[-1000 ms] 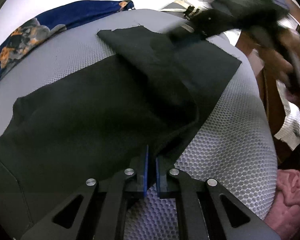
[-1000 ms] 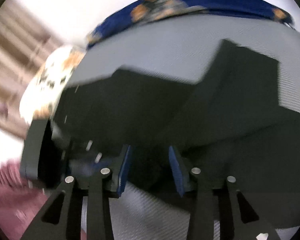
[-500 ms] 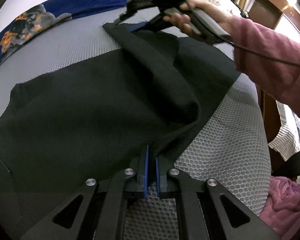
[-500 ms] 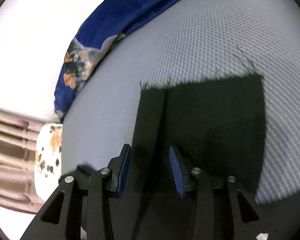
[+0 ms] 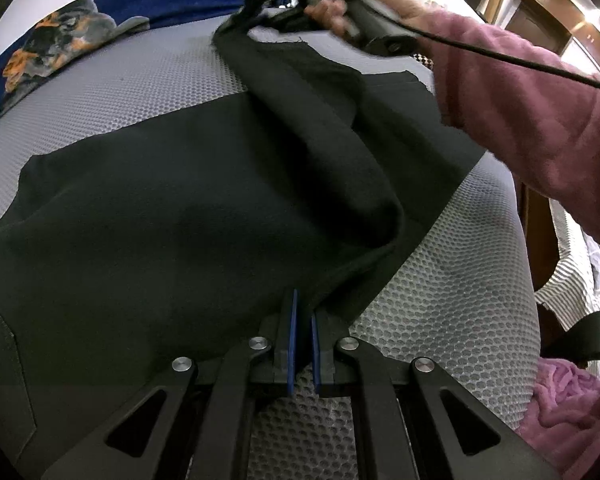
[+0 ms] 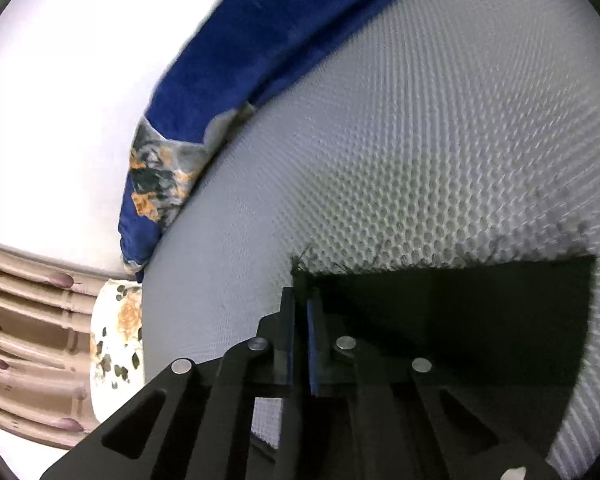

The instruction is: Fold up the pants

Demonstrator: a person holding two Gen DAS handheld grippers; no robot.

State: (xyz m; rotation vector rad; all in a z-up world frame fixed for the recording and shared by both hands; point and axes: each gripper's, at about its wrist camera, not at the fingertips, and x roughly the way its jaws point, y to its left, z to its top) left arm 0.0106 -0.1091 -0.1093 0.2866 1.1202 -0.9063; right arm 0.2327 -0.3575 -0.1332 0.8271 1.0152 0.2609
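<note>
Black pants (image 5: pixel 172 208) lie spread on a grey honeycomb-mesh surface (image 5: pixel 452 304). My left gripper (image 5: pixel 302 312) is shut on the pants' near edge, at the crotch fold. At the far end, one leg lies folded over the other, and its hem corner (image 6: pixel 300 270) is pinched in my right gripper (image 6: pixel 301 300), which is shut on it. In the left wrist view that right gripper (image 5: pixel 244 16) appears at the top, held by a hand in a pink sleeve (image 5: pixel 520 112). The leg's frayed hem (image 6: pixel 440 266) runs to the right of the grip.
A blue patterned cloth (image 5: pixel 60 36) (image 6: pixel 236 80) lies along the far edge of the surface. Pink fabric (image 5: pixel 564 396) sits low on the right, with striped cloth (image 5: pixel 568 280) and wooden furniture (image 5: pixel 540 8) beyond. A brown ribbed curtain (image 6: pixel 24 332) is at the left.
The right gripper swept across to the far hem corner and its jaws went from open to shut on it. The left gripper kept its hold in place.
</note>
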